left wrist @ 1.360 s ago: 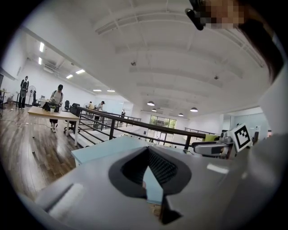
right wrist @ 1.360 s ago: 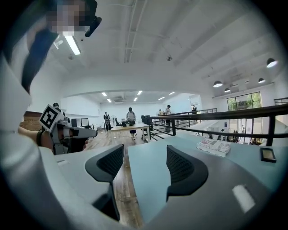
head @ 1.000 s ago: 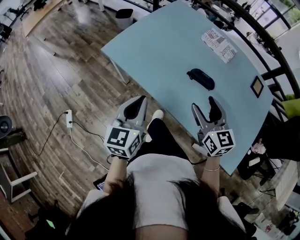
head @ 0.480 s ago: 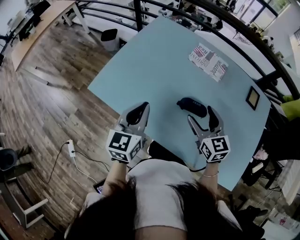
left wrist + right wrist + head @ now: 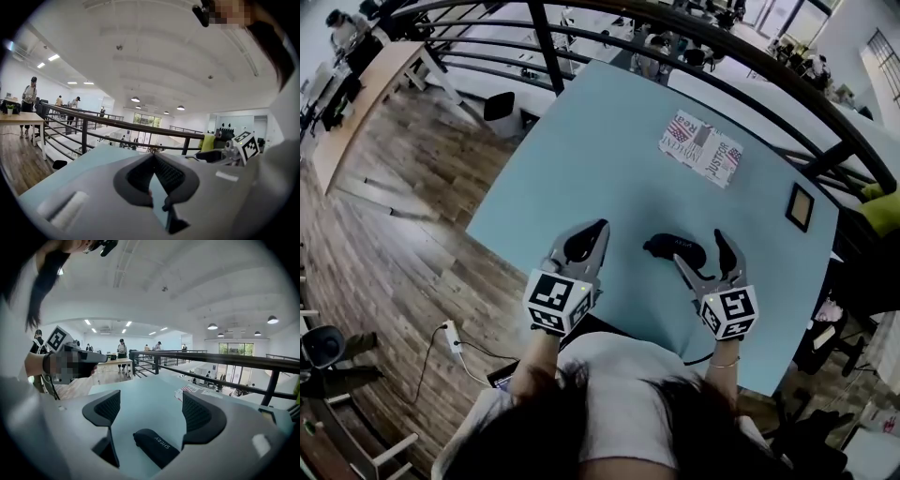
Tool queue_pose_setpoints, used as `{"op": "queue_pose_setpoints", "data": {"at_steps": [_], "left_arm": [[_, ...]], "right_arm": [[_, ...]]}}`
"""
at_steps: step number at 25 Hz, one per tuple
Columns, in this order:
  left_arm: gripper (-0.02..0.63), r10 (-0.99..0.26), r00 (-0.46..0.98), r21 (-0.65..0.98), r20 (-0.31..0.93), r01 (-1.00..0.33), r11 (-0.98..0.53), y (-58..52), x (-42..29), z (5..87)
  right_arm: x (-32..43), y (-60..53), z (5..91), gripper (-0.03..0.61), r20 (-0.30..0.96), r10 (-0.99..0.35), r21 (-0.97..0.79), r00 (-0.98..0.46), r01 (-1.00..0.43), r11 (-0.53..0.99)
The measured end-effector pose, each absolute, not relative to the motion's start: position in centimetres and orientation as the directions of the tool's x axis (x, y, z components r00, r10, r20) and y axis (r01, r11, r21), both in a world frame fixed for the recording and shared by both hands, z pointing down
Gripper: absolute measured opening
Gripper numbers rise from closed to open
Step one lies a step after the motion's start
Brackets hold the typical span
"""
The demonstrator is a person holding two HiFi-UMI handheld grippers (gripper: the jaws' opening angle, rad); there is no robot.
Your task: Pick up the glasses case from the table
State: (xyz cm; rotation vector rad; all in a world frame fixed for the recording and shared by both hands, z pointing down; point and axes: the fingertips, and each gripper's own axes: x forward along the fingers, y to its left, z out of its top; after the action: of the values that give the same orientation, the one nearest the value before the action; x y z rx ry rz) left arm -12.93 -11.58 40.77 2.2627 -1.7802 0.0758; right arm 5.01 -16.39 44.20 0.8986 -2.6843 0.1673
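The glasses case point(image 5: 675, 251) is a dark, oblong pouch lying flat on the pale blue table point(image 5: 581, 150) near its front edge. My right gripper point(image 5: 703, 251) reaches over that edge and its jaws are opening. The case point(image 5: 156, 446) lies on the table between the two wide-apart pads, low in the right gripper view, and neither pad touches it. My left gripper point(image 5: 593, 234) hovers over the table's front edge to the left of the case. Its jaws are shut with nothing in them point(image 5: 154, 176).
A printed booklet point(image 5: 701, 150) lies further back on the table, and a small dark framed square point(image 5: 799, 207) sits at the right edge. A black railing point(image 5: 581, 23) runs behind the table. A bin point(image 5: 502, 108) and a power strip point(image 5: 453, 337) are on the wooden floor.
Both grippers have moved forward from in front of the table to over its front edge. The right jaws have spread wider and now flank the case.
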Motion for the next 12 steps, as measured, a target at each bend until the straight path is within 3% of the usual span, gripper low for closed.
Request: {"op": "queue_pose_setpoints", "data": {"at_steps": [12], "left_arm": [[0.057, -0.881, 0.430, 0.177, 0.198, -0.900, -0.399, -15.7, -11.0, 39.9]], "right_arm": [[6.1, -17.2, 44.0, 0.387, 0.360, -0.638, 0.039, -0.681, -0.672, 0.739]]}}
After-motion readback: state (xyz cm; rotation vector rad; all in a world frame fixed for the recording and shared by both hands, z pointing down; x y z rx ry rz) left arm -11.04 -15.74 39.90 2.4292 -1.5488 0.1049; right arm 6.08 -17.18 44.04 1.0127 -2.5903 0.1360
